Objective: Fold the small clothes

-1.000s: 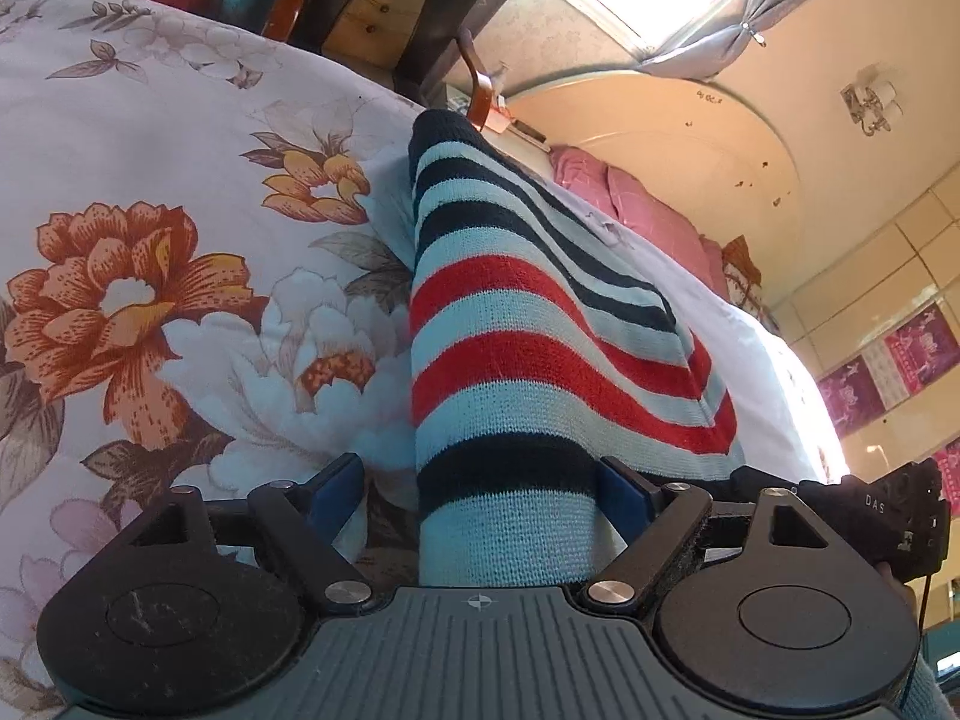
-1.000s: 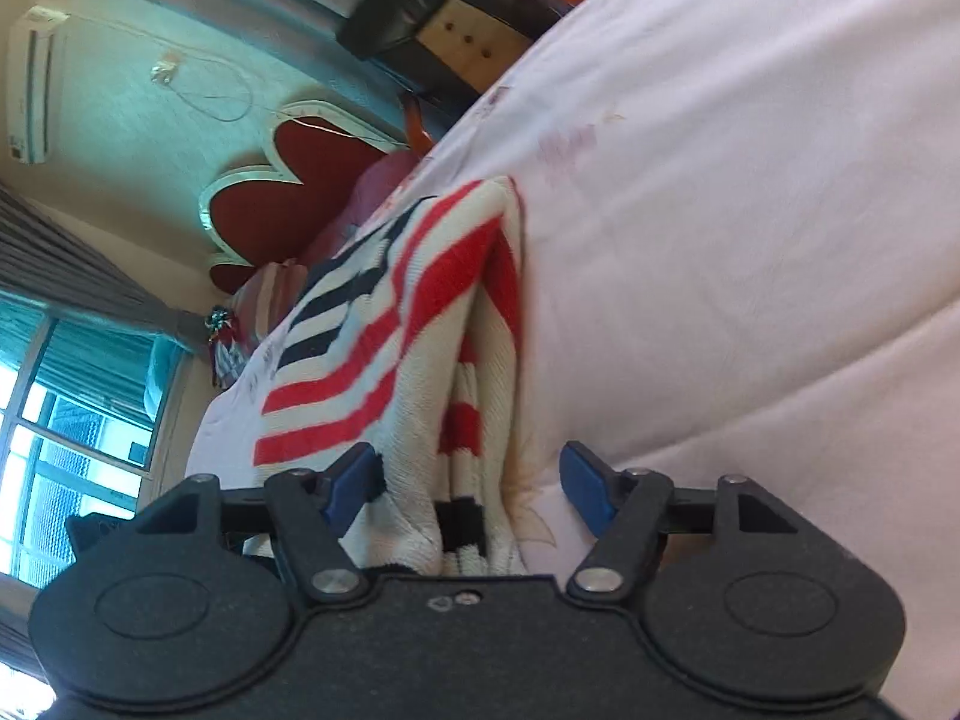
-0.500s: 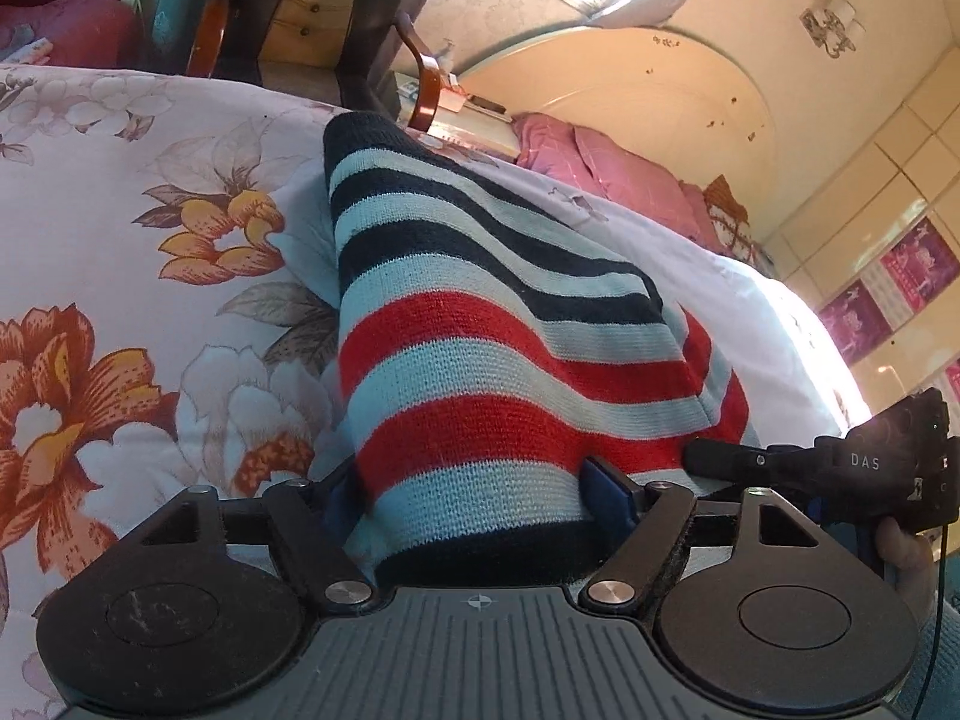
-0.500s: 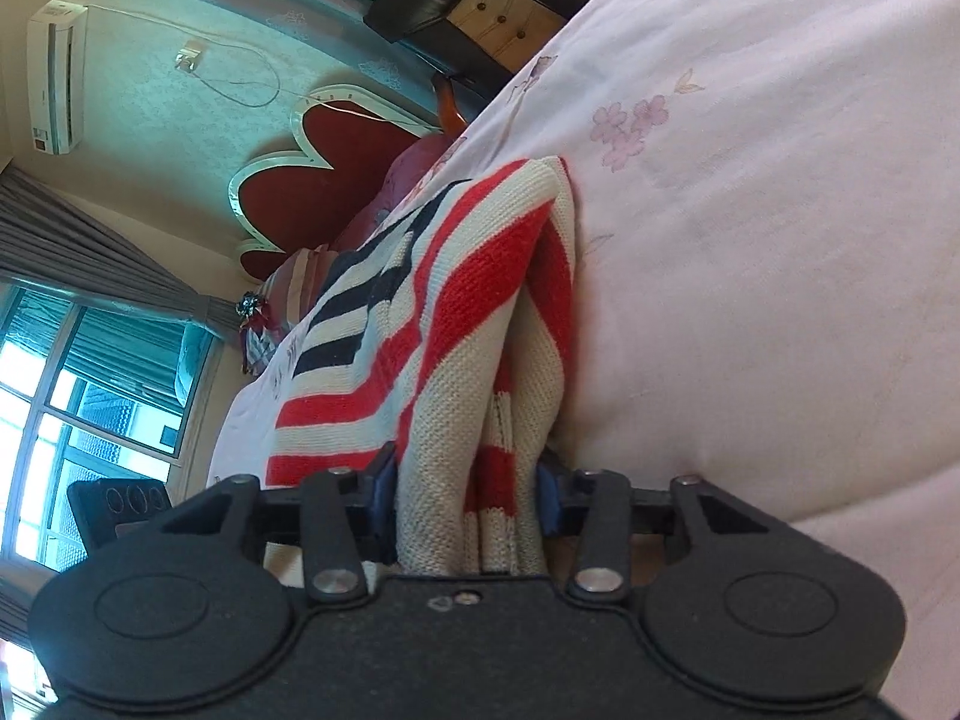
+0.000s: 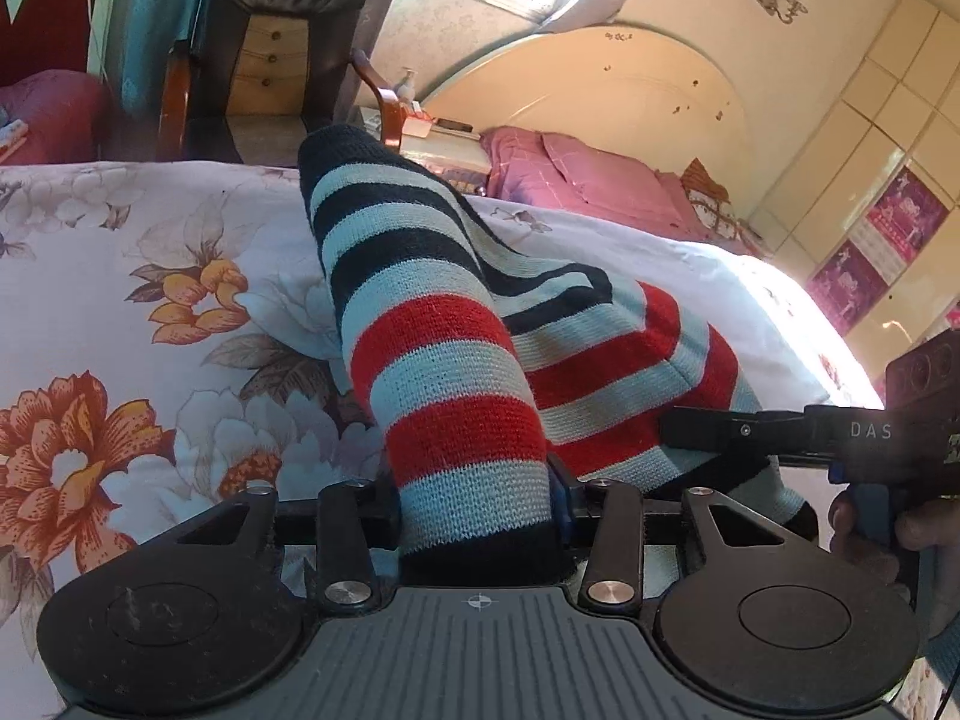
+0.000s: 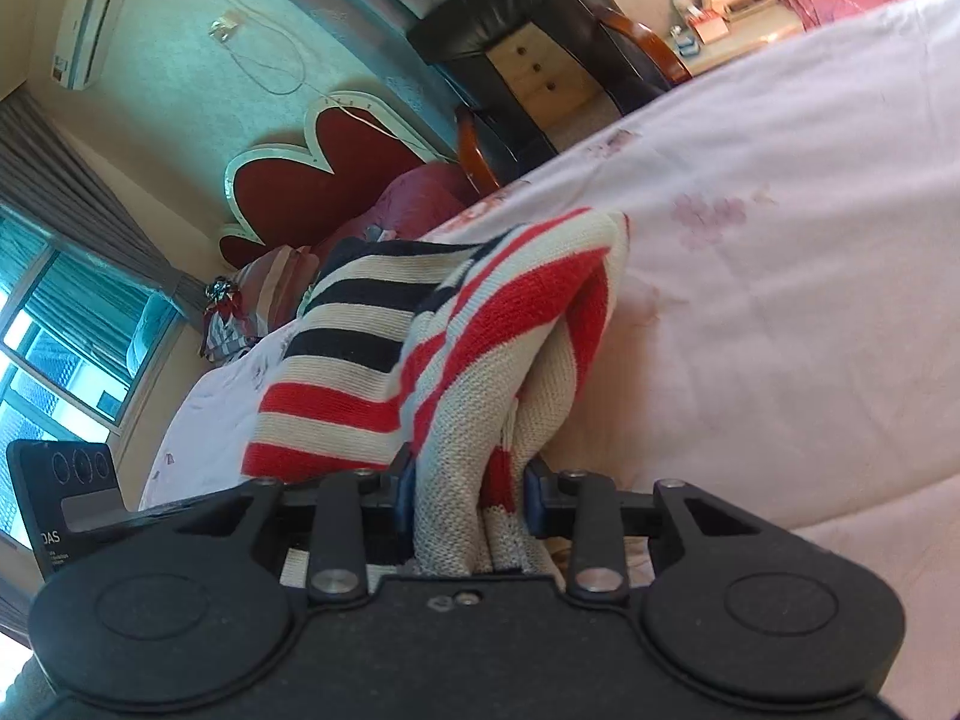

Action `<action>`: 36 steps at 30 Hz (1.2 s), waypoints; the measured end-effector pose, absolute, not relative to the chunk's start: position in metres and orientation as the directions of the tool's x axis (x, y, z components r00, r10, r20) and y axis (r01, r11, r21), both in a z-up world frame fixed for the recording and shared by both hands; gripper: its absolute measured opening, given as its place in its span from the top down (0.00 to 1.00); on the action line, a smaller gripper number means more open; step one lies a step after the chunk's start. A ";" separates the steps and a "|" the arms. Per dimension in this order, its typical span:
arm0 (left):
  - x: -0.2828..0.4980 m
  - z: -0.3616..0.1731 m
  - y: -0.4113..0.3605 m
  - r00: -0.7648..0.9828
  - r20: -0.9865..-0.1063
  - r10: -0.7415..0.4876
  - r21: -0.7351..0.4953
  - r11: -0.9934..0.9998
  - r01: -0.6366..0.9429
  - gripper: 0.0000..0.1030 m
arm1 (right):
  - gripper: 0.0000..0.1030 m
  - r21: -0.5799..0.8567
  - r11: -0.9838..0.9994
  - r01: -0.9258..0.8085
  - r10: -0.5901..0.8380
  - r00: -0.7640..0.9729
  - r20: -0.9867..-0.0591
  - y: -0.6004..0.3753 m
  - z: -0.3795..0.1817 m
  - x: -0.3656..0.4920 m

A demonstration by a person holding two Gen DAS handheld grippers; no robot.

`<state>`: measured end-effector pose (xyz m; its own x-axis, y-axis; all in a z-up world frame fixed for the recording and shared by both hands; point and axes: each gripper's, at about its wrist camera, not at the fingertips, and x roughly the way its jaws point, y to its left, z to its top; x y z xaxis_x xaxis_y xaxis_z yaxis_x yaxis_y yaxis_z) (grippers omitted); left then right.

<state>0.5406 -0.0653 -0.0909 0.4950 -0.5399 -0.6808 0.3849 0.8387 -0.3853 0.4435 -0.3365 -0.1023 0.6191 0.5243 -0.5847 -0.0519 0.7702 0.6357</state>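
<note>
Left hand-held gripper (image 5: 477,504) clamped on the striped knit's (image 5: 456,360) dark hem. Right hand-held gripper (image 6: 468,495) pinches bunched layers at the other edge. Knit rises off the floral bed (image 5: 120,312) between them, likely lifted to carry one end over for a fold.

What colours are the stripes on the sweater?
Sweater: red, navy and pale stripes, clearest in the left wrist view.

sweater (image 5: 456,360) on bedspread (image 5: 120,300) | left tool (image 5: 477,510) beside right tool (image 5: 678,429) | chair (image 5: 270,48) behind bed
</note>
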 end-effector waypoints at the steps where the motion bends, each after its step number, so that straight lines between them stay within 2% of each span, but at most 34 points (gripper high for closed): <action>1: 0.537 -0.087 -0.062 0.494 -0.678 -0.544 -0.386 0.836 0.391 0.58 | 0.69 0.625 0.779 -0.059 0.518 0.622 -0.587 -0.333 -0.096 0.440; 10: 0.507 -0.053 -0.008 0.520 -0.631 -0.575 -0.400 0.816 0.417 0.58 | 0.69 0.579 0.810 -0.098 0.495 0.643 -0.584 -0.288 -0.052 0.419; 17: 0.481 -0.053 0.096 0.549 -0.650 -0.525 -0.386 0.851 0.356 0.58 | 0.69 0.586 0.796 -0.152 0.543 0.607 -0.580 -0.200 -0.054 0.424; 24: 0.447 -0.079 0.227 0.566 -0.679 -0.467 -0.402 0.882 0.246 0.58 | 0.69 0.629 0.747 -0.215 0.633 0.519 -0.574 -0.082 -0.078 0.437; 29: 0.425 -0.125 0.288 0.553 -0.691 -0.466 -0.465 0.872 0.154 0.58 | 0.69 0.647 0.730 -0.219 0.665 0.446 -0.599 -0.020 -0.105 0.444; 33: 0.408 -0.161 0.313 0.571 -0.629 -0.528 -0.596 0.799 0.081 0.51 | 0.68 0.585 0.791 -0.176 0.599 0.414 -0.685 -0.010 -0.140 0.449; 36: 0.400 -0.165 0.304 0.602 -0.633 -0.487 -0.555 0.827 0.085 0.38 | 0.69 0.678 0.726 -0.112 0.652 0.423 -0.629 -0.025 -0.155 0.445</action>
<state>0.4002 0.3041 -0.1649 0.6024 -0.4866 -0.6328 0.0849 0.8273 -0.5553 0.4454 -0.0250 -0.1545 0.4234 0.6522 -0.6288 -0.1120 0.7265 0.6780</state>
